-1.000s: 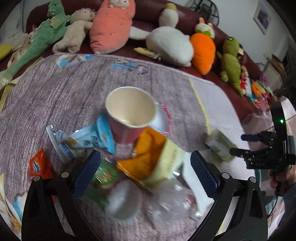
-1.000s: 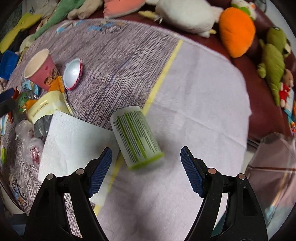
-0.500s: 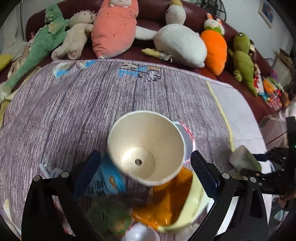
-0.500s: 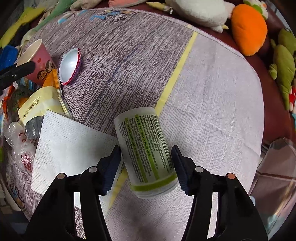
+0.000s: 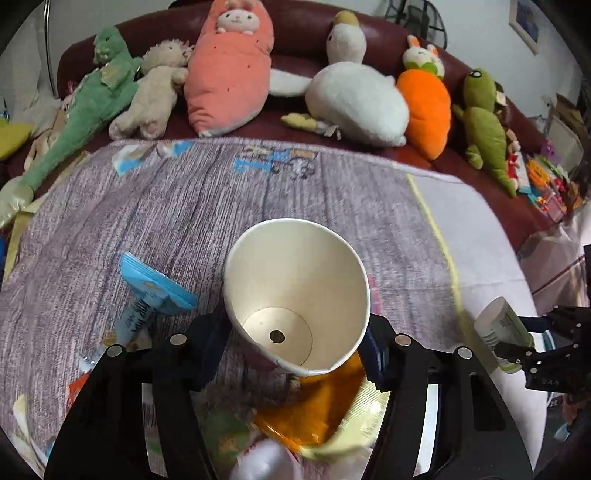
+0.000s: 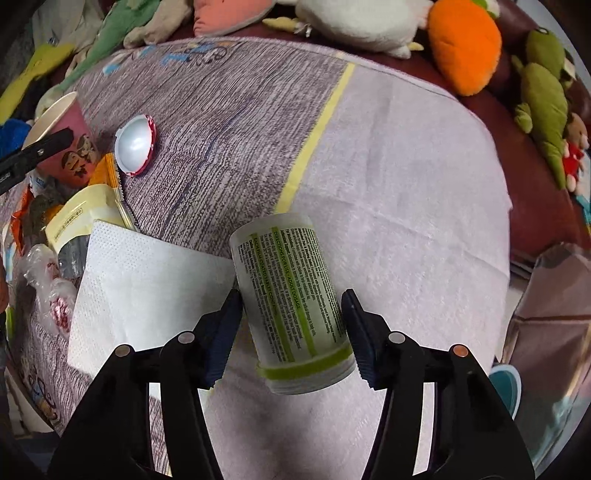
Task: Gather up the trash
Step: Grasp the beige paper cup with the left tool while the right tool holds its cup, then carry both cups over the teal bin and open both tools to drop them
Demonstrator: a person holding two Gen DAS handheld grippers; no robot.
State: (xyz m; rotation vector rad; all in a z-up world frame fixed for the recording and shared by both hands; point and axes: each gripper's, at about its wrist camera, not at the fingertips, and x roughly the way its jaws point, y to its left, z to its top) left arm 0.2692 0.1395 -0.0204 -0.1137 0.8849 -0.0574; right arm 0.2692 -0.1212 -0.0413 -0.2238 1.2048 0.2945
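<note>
My left gripper (image 5: 295,343) is shut on a pink paper cup (image 5: 295,295), whose open mouth faces the camera; the cup also shows in the right wrist view (image 6: 62,144). My right gripper (image 6: 291,321) is shut on a white bottle with green label text (image 6: 291,306), lifted above the table; it also shows in the left wrist view (image 5: 502,332). More trash lies on the table: a blue wrapper (image 5: 147,299), an orange and yellow pouch (image 5: 321,410), a white napkin (image 6: 147,288), a foil lid (image 6: 135,144) and crumpled plastic (image 6: 44,280).
The table (image 6: 406,184) has a purple striped cloth and a pale cloth with a yellow stripe. A dark red sofa (image 5: 295,22) behind it holds several plush toys. A clear bag (image 6: 546,317) hangs off the table's right side.
My left gripper moved forward and closed on the paper cup. My right gripper closed on the green-labelled bottle and lifted it.
</note>
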